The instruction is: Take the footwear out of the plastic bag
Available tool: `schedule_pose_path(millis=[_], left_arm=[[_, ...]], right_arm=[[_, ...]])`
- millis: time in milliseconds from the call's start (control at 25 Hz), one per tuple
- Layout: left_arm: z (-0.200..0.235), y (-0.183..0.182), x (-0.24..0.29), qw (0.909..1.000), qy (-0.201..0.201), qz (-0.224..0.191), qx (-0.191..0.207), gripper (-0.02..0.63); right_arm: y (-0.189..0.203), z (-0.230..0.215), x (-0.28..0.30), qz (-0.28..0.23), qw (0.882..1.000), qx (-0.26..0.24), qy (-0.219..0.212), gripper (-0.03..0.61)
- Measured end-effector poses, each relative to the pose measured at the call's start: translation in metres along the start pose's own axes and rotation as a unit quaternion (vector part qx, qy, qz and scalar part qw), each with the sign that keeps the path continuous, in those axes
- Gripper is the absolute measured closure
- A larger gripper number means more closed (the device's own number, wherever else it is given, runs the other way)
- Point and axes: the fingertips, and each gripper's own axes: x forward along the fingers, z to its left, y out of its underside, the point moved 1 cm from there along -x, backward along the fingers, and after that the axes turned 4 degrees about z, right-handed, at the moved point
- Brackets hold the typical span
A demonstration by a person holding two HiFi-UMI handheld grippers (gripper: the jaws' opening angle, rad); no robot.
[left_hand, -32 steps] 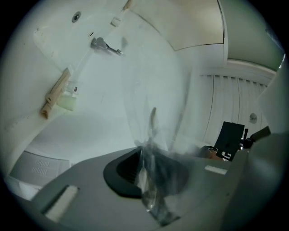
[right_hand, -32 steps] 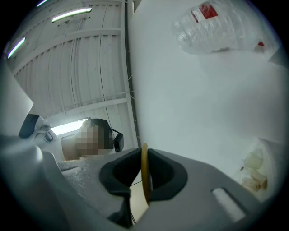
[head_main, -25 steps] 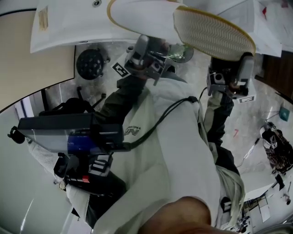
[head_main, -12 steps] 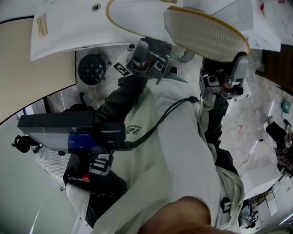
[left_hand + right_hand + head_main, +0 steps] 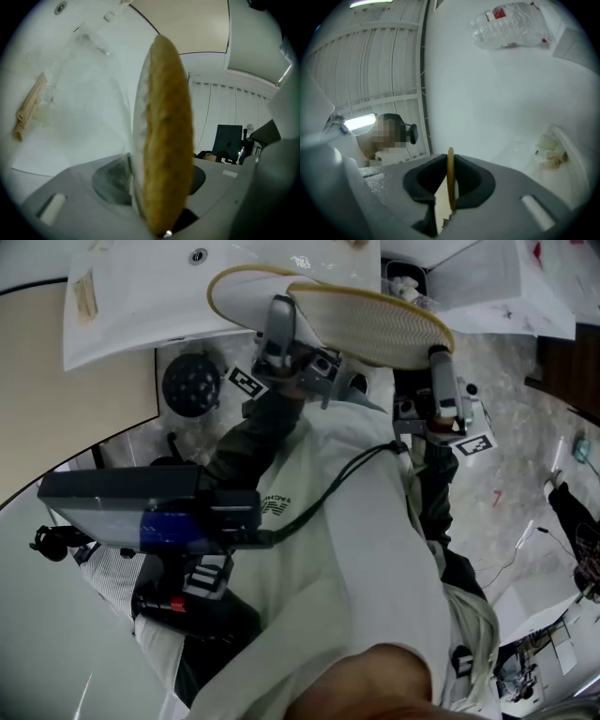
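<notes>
By one white table (image 5: 122, 296), two tools clamp one tan-soled slipper (image 5: 375, 324): left tool (image 5: 279, 315), jaws just tightened, and right tool (image 5: 439, 360).

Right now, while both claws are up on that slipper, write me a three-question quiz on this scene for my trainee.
1. True or false: the right claw is empty.
2. The sole of the slipper is: A black, B tan, C red.
3. How many claws have the slipper between their jaws?

Key
1. False: its jaws pinch the slipper's thin tan rim.
2. B.
3. Two: the right claw and the left claw, whose jaws have just been closing with the slipper between them.
</notes>
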Motion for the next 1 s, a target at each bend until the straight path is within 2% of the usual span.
schedule_pose_path(millis=[200,280,360,480,600,680,840,1000], left_arm=[[0.009,-0.015,-0.008,0.9992,-0.037,0.008,0.015,0.472],[0.012,-0.03,-0.014,0.9984,-0.05,-0.017,0.022,0.48],[0.016,-0.047,-0.019,0.996,-0.069,-0.045,0.035,0.488],[0.028,-0.058,-0.025,0.9906,-0.114,-0.035,0.068,0.492],[0.04,-0.052,-0.029,0.9832,-0.157,0.005,0.092,0.492],[0.046,-0.043,-0.031,0.9789,-0.177,0.029,0.098,0.493],[0.056,-0.022,-0.034,0.9737,-0.202,0.055,0.09,0.494],[0.056,-0.008,-0.036,0.9739,-0.208,0.056,0.073,0.494]], right_arm=[[0.016,-0.012,-0.017,0.082,0.992,-0.07,0.061,0.52],[0.015,-0.013,-0.028,0.097,0.988,-0.091,0.078,0.52],[0.007,-0.018,-0.042,0.1,0.982,-0.111,0.116,0.518],[0.004,-0.033,-0.058,0.123,0.961,-0.144,0.201,0.509],[0.027,-0.045,-0.046,0.175,0.942,-0.16,0.239,0.453],[0.045,-0.048,-0.029,0.198,0.937,-0.163,0.238,0.433],[0.068,-0.037,0.007,0.2,0.951,-0.148,0.186,0.433],[0.079,-0.03,0.023,0.196,0.955,-0.153,0.161,0.451]])
